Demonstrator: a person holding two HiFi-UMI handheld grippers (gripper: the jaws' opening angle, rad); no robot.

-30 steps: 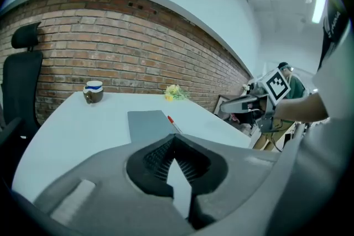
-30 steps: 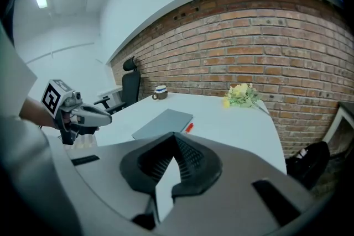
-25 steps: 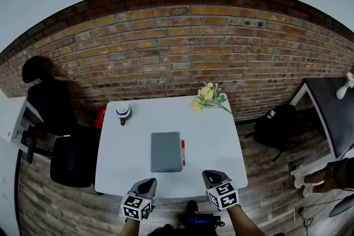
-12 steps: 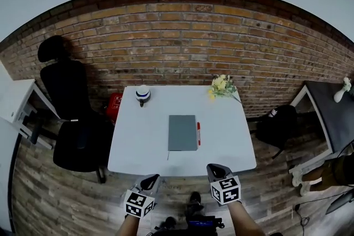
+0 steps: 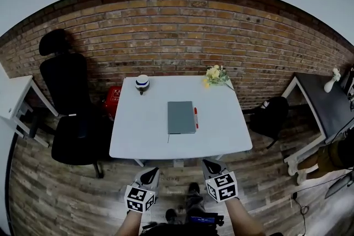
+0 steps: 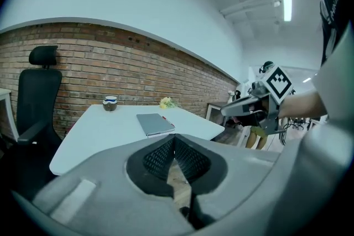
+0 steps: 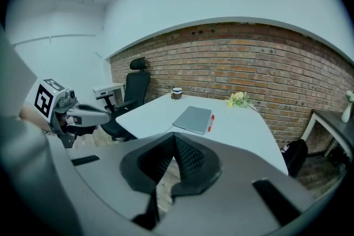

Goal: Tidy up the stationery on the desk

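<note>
Head view: a closed grey notebook (image 5: 181,117) lies flat at the middle of the white desk (image 5: 138,138), near the centre of the frame, with its long side running up the picture. A red pen (image 5: 196,118) lies just beside its right edge and parallel to it. A small round pot (image 5: 142,83) stands at the desk's upper left corner and yellow flowers (image 5: 215,74) lie at its upper right.

The left gripper (image 5: 148,176) and right gripper (image 5: 212,166) sit at the bottom of the frame over the wooden floor. Each has its jaws pressed together with nothing between them.

A second ago both grippers overlapped the desk's near edge. Now a strip of floor separates them from it, and the desk sits higher in the frame. Notebook and pen lie just as before.
</note>
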